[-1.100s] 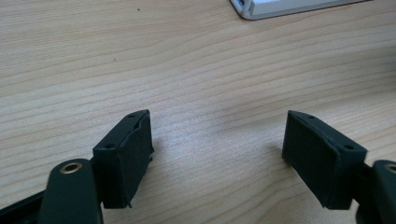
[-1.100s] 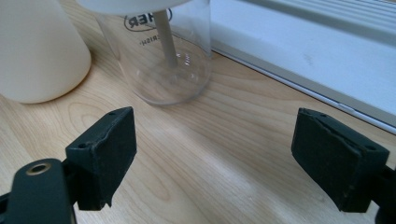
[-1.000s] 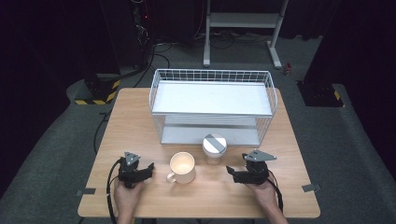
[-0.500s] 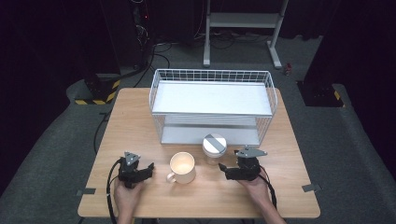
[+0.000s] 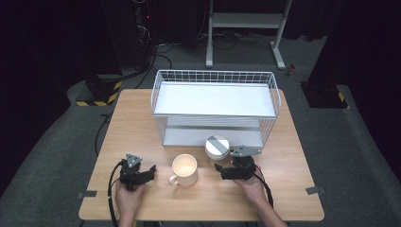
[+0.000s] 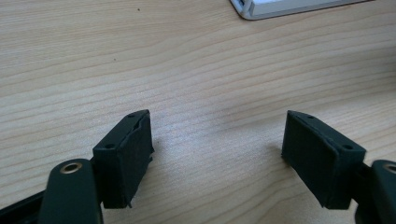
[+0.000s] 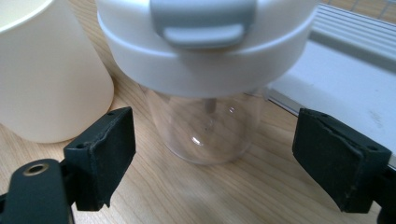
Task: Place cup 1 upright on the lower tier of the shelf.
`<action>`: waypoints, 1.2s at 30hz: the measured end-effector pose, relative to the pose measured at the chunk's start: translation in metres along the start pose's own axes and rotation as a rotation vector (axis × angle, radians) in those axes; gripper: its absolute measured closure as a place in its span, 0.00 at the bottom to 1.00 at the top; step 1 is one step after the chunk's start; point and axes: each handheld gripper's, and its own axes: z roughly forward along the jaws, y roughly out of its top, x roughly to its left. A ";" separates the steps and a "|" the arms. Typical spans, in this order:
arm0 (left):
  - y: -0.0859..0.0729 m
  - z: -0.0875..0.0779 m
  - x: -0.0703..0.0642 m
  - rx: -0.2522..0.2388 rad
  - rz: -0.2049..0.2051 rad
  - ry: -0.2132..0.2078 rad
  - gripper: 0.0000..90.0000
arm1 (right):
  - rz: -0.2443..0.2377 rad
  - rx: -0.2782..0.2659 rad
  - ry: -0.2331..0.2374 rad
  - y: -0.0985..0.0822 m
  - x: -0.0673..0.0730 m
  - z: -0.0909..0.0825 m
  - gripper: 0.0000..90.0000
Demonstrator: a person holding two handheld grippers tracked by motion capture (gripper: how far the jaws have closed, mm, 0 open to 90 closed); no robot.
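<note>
Jar: clear glass body, white lid with a grey flap; stands upright on the table just in front of the rack's lower shelf, right of the mug and close to it.
Right gripper: low over the table, just in front of the jar, pointing at it; jaws spread wide, nothing between the pads. In the right gripper view the jar rises just beyond the jaw tips, not touched.
Left gripper: near the table's front left, left of the mug and apart from it; jaws spread, with bare wood between them in the left gripper view.
Mug: cream, handle toward the front left, upright, between the two grippers.
Rack: white wire, two shelves, at the table's back half.
Table: light wood.
</note>
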 end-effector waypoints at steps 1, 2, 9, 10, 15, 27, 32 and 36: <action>0.000 0.000 0.000 0.002 0.000 -0.001 0.27 | 0.005 0.008 0.000 0.001 0.001 0.001 0.13; 0.000 0.000 0.000 0.002 0.000 -0.001 0.27 | 0.005 0.008 0.000 0.001 0.001 0.001 0.13; 0.000 0.000 0.000 0.001 0.000 0.001 0.27 | -0.007 0.001 -0.004 0.009 0.002 0.012 0.12; 0.000 0.000 0.000 0.001 0.000 0.001 0.27 | 0.007 0.001 -0.004 0.009 0.003 0.013 0.12; 0.000 0.000 0.000 0.002 -0.001 0.000 0.27 | -0.006 -0.004 -0.015 0.012 0.004 0.019 0.12; 0.000 0.000 0.000 0.002 -0.001 0.000 0.27 | -0.025 -0.018 -0.047 0.016 0.005 0.029 0.15; 0.000 0.000 -0.001 -0.001 0.000 0.004 0.27 | -0.031 -0.023 -0.049 0.016 0.006 0.031 0.16; 0.000 0.000 -0.001 -0.001 0.000 0.004 0.27 | -0.031 -0.020 -0.053 0.016 0.007 0.034 0.17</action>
